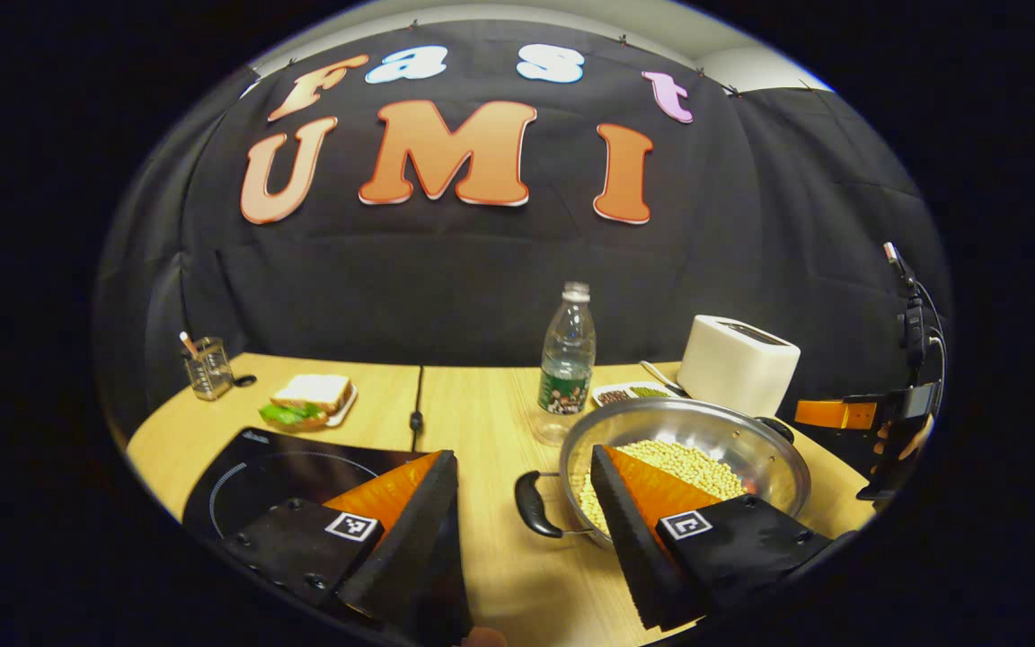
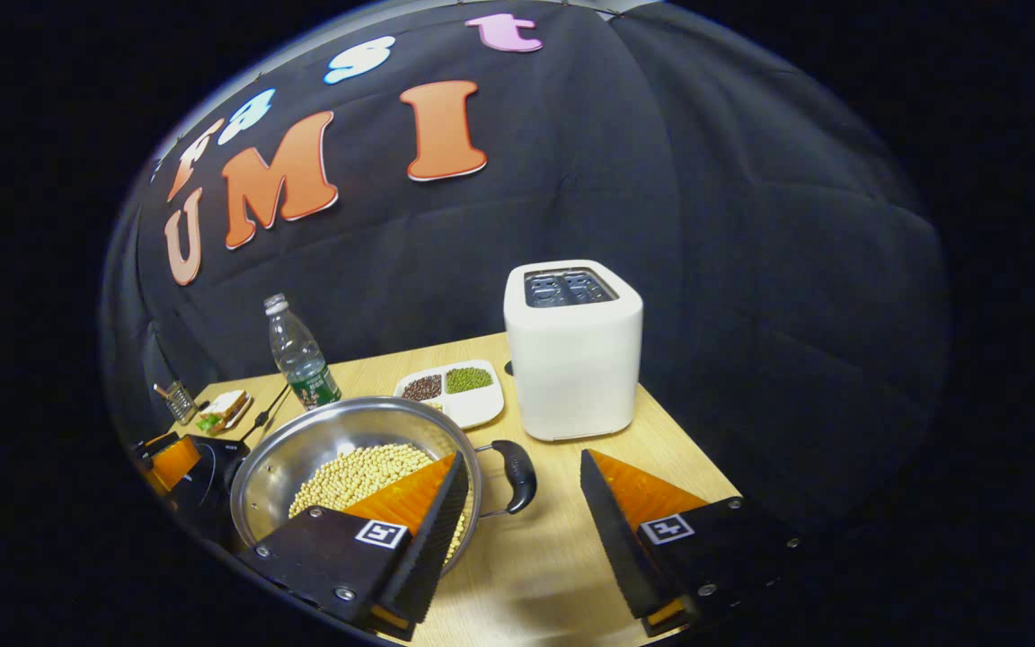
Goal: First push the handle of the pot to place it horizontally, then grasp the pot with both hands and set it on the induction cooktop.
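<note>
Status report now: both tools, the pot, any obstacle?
Left tool open at pot handle. Right tool open at other handle. Pot not on cooktop. Path looks free.

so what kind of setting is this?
Likely a staged kitchen tabletop in a recording booth: a wooden table carries an induction cooktop, a pot of beans and a white toaster, all before a black cloth wall.

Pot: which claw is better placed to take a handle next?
Left, slightly, I judge. The open left claw has its pot handle centred between the fingers; the open right claw has the other handle beside one finger.
</note>
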A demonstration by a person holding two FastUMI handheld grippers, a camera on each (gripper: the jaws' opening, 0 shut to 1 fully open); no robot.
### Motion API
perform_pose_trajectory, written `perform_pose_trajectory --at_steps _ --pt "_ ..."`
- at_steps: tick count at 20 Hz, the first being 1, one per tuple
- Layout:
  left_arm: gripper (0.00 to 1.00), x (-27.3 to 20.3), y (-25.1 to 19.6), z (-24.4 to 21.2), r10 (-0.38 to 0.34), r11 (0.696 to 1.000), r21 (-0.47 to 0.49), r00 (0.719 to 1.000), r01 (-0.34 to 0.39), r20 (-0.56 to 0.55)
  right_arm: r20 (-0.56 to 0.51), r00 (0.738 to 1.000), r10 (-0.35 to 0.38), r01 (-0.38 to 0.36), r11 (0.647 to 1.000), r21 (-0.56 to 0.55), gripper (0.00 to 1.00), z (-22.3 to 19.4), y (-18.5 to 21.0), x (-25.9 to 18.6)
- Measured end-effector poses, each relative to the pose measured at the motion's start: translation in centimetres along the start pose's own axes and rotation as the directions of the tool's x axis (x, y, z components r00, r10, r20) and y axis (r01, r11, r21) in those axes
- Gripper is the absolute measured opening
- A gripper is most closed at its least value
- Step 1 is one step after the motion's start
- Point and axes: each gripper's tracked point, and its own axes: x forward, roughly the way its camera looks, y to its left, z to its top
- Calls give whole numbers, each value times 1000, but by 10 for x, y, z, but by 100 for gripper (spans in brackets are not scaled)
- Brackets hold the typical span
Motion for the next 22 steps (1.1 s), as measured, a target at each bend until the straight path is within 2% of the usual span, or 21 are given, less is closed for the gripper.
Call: perform_pose_trajectory --at_steps 2,3,9,13,15,17,18,20,22 --pt "99 12 -6 -12 1 1000 -1 999 -1 -41 -7 1000 11 -12 999 -32 91 -4 9 12" --pt "99 17 -7 -17 7 1000 4 998 -7 -59 -16 1000 13 -13 999 -39 93 -7 10 17" --pt "99 47 -11 -48 27 1000 12 988 -25 -149 -115 993 -20 21 1000 15 94 -32 -1 54" --pt "99 65 -14 -58 30 999 -25 984 -35 -178 -155 987 41 -24 994 105 92 -44 7 64" --pt "98 72 -13 -60 40 999 -16 983 -44 -181 -168 984 61 -39 991 128 86 -48 12 71" --pt "87 74 -10 -60 53 998 -17 982 -57 -181 -201 977 66 -41 991 127 74 -58 18 72" --pt "83 74 -9 -61 56 998 -26 981 -62 -186 -196 979 61 -38 992 119 63 -58 17 73" --pt "74 77 -5 -59 58 997 -44 980 -68 -191 -226 972 66 -33 989 144 57 -63 19 66" --pt "65 75 -2 -61 60 995 -66 975 -76 -214 -220 974 59 -9 975 223 46 -60 23 60"
